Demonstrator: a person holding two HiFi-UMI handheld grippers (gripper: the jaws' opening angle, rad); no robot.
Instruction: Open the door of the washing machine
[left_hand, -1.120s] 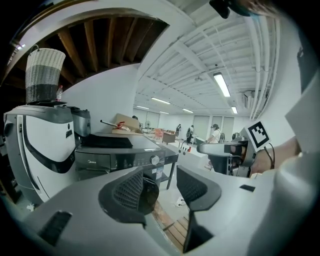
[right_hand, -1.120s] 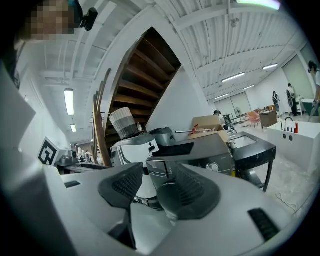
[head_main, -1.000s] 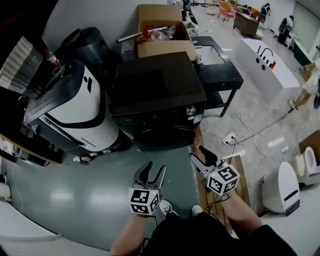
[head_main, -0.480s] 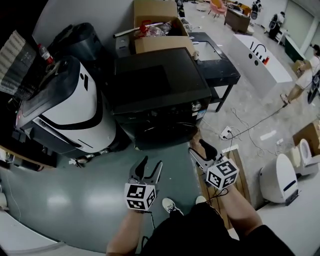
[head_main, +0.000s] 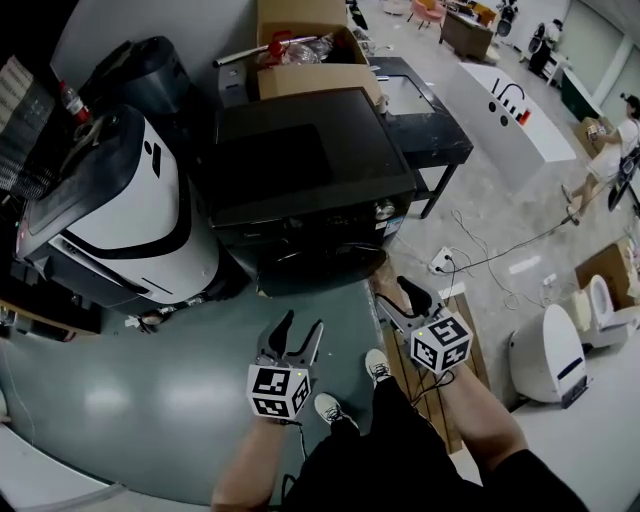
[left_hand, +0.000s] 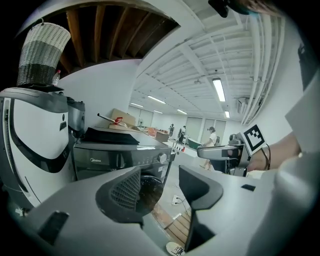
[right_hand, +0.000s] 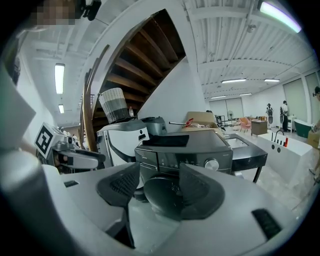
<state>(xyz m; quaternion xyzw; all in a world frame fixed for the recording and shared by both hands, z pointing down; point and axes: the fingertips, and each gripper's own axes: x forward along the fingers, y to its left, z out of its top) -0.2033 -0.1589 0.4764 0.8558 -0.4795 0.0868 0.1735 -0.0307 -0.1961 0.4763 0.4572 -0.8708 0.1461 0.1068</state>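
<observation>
The black front-loading washing machine (head_main: 300, 170) stands ahead of me, its round door (head_main: 315, 262) facing me and closed. The door shows between the jaws in the left gripper view (left_hand: 150, 187) and in the right gripper view (right_hand: 162, 192). My left gripper (head_main: 300, 330) hovers over the green floor, short of the door. My right gripper (head_main: 395, 300) is a little nearer, off the machine's front right corner. Both grippers have just been opening their jaws, and nothing is between them (left_hand: 160, 187) (right_hand: 155, 192).
A white and black machine (head_main: 130, 220) stands close on the washer's left. A cardboard box (head_main: 300, 60) sits behind it and a black table (head_main: 425, 125) at its right. A power strip with cables (head_main: 440, 265) lies on the floor, near a wooden board (head_main: 415, 385).
Both grippers have come closer to the washing machine, and their jaws stand wider. The person has stepped forward, with one shoe now beside the right gripper.
</observation>
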